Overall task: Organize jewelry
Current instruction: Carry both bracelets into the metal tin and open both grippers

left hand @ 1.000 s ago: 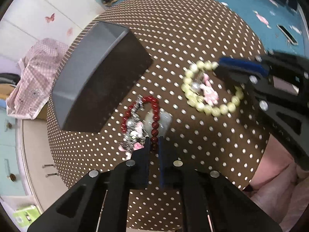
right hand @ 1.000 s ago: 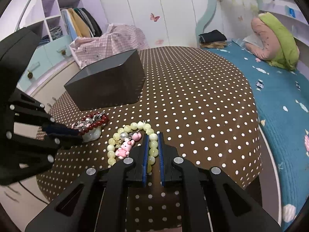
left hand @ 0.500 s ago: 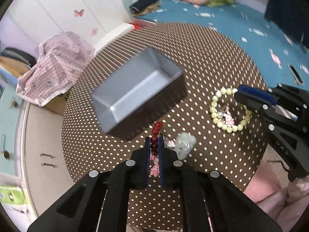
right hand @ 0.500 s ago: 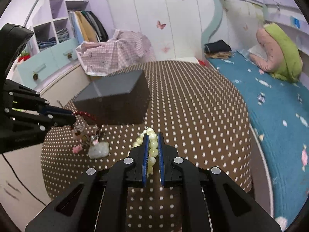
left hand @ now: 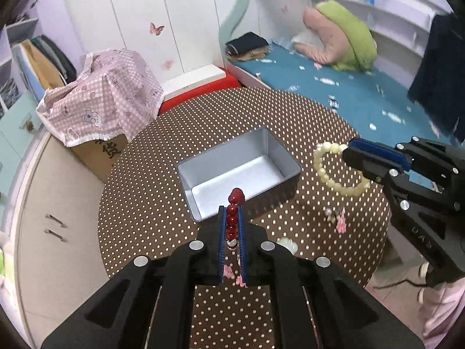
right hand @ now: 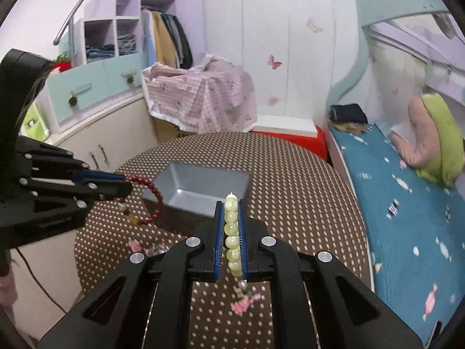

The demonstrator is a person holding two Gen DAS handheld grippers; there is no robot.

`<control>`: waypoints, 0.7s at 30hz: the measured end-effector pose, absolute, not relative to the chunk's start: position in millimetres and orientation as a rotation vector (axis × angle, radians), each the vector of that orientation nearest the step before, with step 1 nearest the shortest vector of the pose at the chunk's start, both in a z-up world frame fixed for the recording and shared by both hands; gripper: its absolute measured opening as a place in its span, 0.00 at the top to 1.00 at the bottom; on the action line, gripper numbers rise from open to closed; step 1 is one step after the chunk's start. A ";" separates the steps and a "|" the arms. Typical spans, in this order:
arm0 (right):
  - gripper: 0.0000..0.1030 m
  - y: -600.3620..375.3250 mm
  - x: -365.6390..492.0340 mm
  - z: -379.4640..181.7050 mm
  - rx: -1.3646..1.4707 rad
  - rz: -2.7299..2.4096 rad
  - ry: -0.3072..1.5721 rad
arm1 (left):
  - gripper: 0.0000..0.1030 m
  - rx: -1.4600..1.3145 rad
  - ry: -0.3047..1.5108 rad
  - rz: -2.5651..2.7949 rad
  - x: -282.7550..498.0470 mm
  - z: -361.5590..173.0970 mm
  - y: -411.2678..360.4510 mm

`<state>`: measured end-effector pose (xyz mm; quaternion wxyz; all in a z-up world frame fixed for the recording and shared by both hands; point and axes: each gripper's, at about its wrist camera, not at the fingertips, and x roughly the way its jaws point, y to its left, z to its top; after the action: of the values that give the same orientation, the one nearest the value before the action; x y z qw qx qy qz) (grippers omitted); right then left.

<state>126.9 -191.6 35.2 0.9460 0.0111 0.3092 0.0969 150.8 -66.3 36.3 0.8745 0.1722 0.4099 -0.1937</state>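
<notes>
My left gripper (left hand: 232,212) is shut on a red bead bracelet (left hand: 231,221) and holds it in the air in front of the open grey box (left hand: 238,171). The bracelet hangs from it in the right wrist view (right hand: 149,195). My right gripper (right hand: 231,206) is shut on a pale yellow bead bracelet (right hand: 231,229), also lifted, to the right of the box; it shows as a hanging loop in the left wrist view (left hand: 334,171). Pink charms dangle under both bracelets. The box (right hand: 200,189) looks empty.
The round table (left hand: 290,110) has a brown polka-dot cloth. A pink checked cloth over a cardboard box (left hand: 101,107) stands behind it to the left. A blue bed (right hand: 407,203) runs along the right. White cabinets (left hand: 49,203) are on the left.
Both grippers have lifted their bracelets off the table and risen. The yellow bracelet, lying on the cloth half a second ago, now hangs in the air. The box interior has come into view.
</notes>
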 end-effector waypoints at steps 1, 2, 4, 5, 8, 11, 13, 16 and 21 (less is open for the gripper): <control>0.90 -188.9 132.7 40.1 0.019 0.203 0.635 | 0.94 0.336 0.853 -0.404 152.7 37.8 -64.3; 0.91 -186.5 138.4 42.4 0.013 0.206 0.639 | 0.94 0.310 0.850 -0.399 155.6 39.3 -61.7; 0.90 -182.1 155.7 47.4 0.026 0.221 0.671 | 0.94 0.264 0.843 -0.388 162.7 41.9 -56.2; 0.90 -179.2 161.8 48.3 0.031 0.214 0.685 | 0.94 0.249 0.839 -0.377 166.5 42.2 -53.8; 0.90 -170.5 179.3 54.9 0.020 0.219 0.694 | 0.94 0.210 0.839 -0.366 179.0 41.9 -49.1; 0.90 -163.2 196.0 59.2 0.019 0.224 0.710 | 0.94 0.176 0.847 -0.373 189.6 41.6 -45.9; 0.90 -159.6 206.7 60.6 0.017 0.229 0.720 | 0.94 0.137 0.847 -0.373 196.5 43.2 -42.9; 0.90 -157.1 218.2 58.4 0.019 0.220 0.732 | 0.94 0.086 0.828 -0.389 203.5 50.0 -41.4; 0.87 -155.2 235.3 44.9 0.050 0.294 0.797 | 0.91 0.105 0.838 -0.363 215.2 45.0 -43.6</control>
<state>235.3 -155.2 44.9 0.9109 0.0244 0.3866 0.1424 215.2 -43.6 45.0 0.8963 0.0508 0.4043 -0.1751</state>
